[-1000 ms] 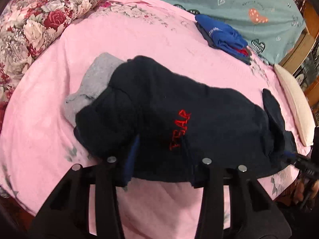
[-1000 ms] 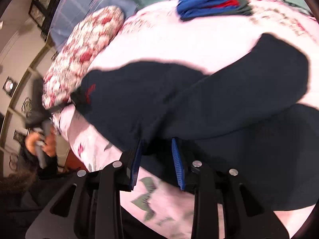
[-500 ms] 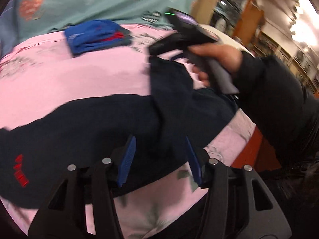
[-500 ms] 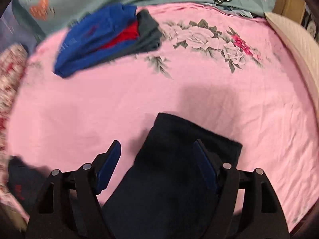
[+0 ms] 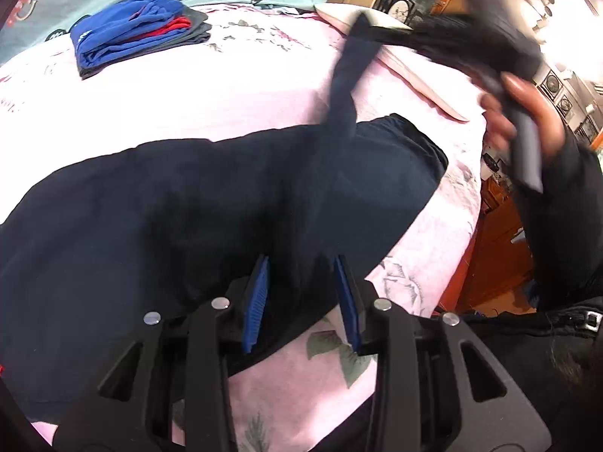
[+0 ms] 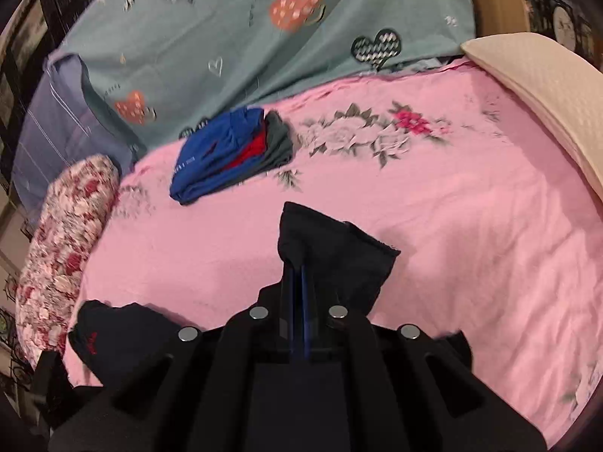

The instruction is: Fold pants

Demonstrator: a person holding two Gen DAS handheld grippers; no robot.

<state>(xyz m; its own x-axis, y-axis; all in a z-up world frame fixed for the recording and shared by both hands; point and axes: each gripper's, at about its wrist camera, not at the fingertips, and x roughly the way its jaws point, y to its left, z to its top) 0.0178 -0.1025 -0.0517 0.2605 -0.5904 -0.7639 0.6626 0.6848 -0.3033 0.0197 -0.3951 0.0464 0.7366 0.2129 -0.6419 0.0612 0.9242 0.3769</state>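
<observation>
Dark navy pants [image 5: 188, 203] lie spread across the pink floral bed sheet [image 5: 211, 94]. My left gripper [image 5: 301, 275] is open, its blue pads on either side of a fold of the pants near the bed's front edge. My right gripper [image 6: 296, 275] is shut on the hem of one pant leg [image 6: 339, 252] and holds it lifted above the sheet [image 6: 471, 226]. In the left wrist view that leg [image 5: 346, 71] rises toward the right gripper, blurred at the upper right. The waist end with red lettering [image 6: 113, 339] shows at the lower left of the right wrist view.
A folded stack of blue, red and grey clothes [image 6: 230, 154] sits at the back of the bed by a teal heart-print cover [image 6: 264, 30]. A floral pillow [image 6: 64, 248] lies left, a cream pillow [image 6: 542, 90] right. The bed's edge and wooden furniture [image 5: 501, 233] are at right.
My right gripper closed on the pant leg hem and lifted it. My left gripper swung right along the pants, and its open pads now straddle a fold.
</observation>
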